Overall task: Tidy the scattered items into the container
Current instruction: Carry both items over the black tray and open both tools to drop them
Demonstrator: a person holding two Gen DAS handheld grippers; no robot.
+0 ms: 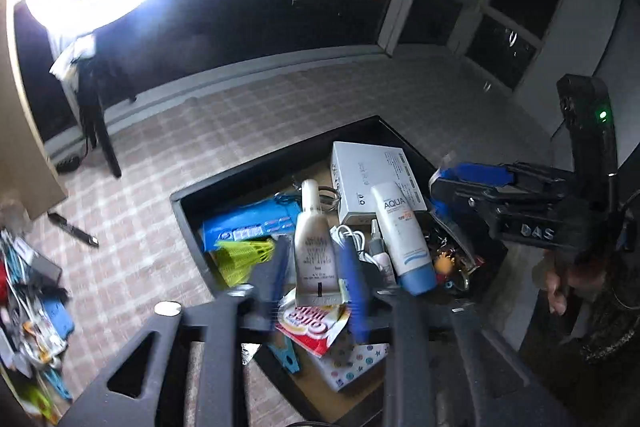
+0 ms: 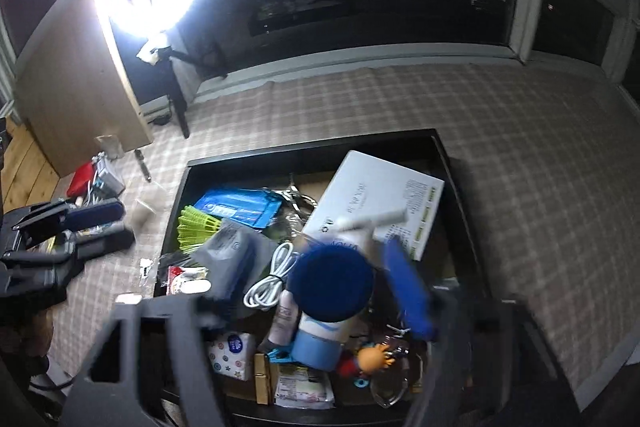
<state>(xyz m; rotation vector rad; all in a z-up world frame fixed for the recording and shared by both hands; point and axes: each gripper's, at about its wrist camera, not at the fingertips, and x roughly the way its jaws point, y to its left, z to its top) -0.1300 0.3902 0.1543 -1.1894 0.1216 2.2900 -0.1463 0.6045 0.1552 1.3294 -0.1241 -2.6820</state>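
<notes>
A black open-top box on a plaid carpet holds many items. My left gripper hovers over it, jaws apart around a silver-white tube that lies among the items; whether it grips the tube I cannot tell. My right gripper is above the box, fingers apart, with a dark blue round cap between them, above the AQUA tube. The right gripper also shows in the left wrist view, the left one in the right wrist view.
The box holds a white carton, blue packet, green comb, white cable, doll keychain. Scattered items lie left on the carpet. A ring light stand is beyond.
</notes>
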